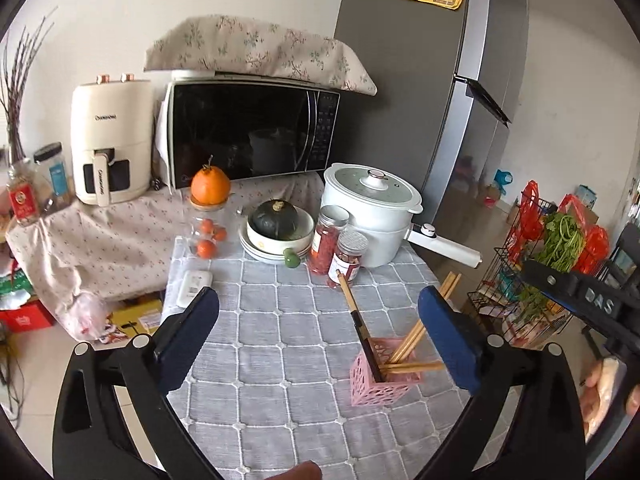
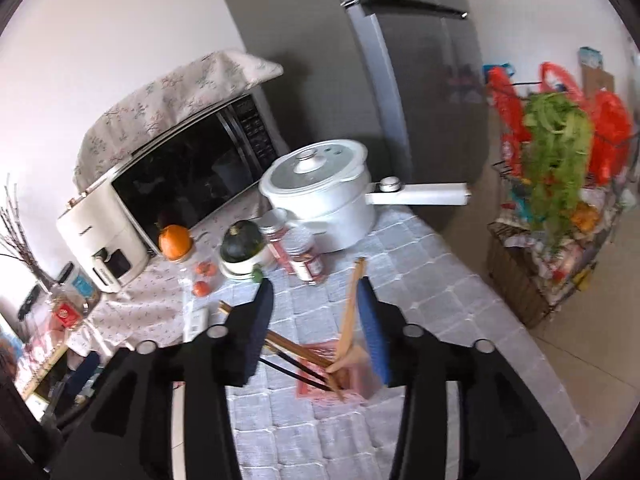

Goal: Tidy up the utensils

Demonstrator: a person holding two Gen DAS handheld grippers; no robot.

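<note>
The chopsticks (image 1: 404,350) stand in the pink holder (image 1: 380,380) on the table (image 1: 280,320), leaning up and away from me. In my right wrist view they lie between the fingers of my right gripper (image 2: 320,320), which is nearer, spread wide and empty. My left gripper (image 1: 320,336) hangs level, also wide open, holding nothing.

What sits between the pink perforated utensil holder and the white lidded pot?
Left wrist view: two red-filled jars stand between the pink holder and white pot; otherwise bare grey tablecloth.
</note>
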